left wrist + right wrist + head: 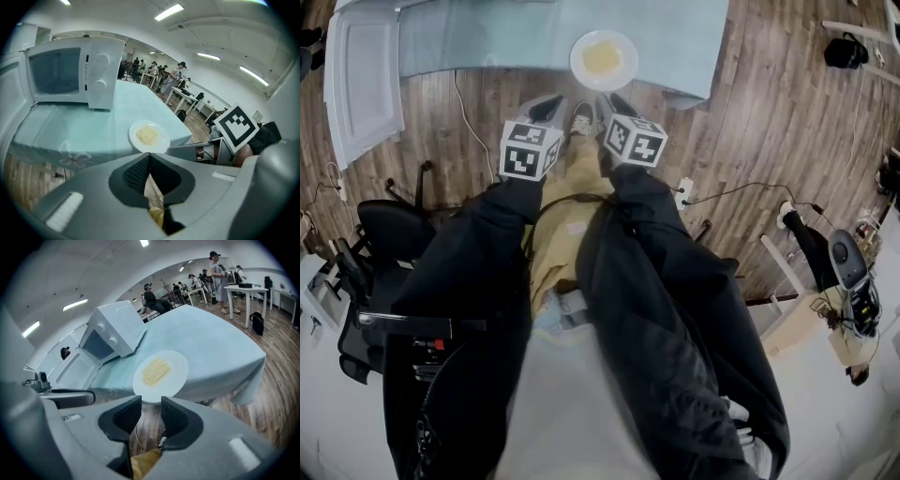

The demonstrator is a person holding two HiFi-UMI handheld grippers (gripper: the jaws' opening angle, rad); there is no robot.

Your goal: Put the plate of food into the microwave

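Note:
A white plate (604, 59) with a heap of yellow noodles sits at the near edge of the table (487, 37), which has a pale blue cloth over it. The plate (149, 136) (160, 372) lies just beyond both sets of jaws. The white microwave (70, 72) (115, 331) stands further back on the left, its door (364, 80) swung open. My left gripper (551, 105) (149, 157) hangs in front of the table edge, shut and empty. My right gripper (614, 101) (151, 406) is beside it, open, with only floor showing between its pads.
A black office chair (384, 234) stands at my left. Cables and a power strip (684, 192) lie on the wooden floor. People stand among desks (215, 268) at the back of the room.

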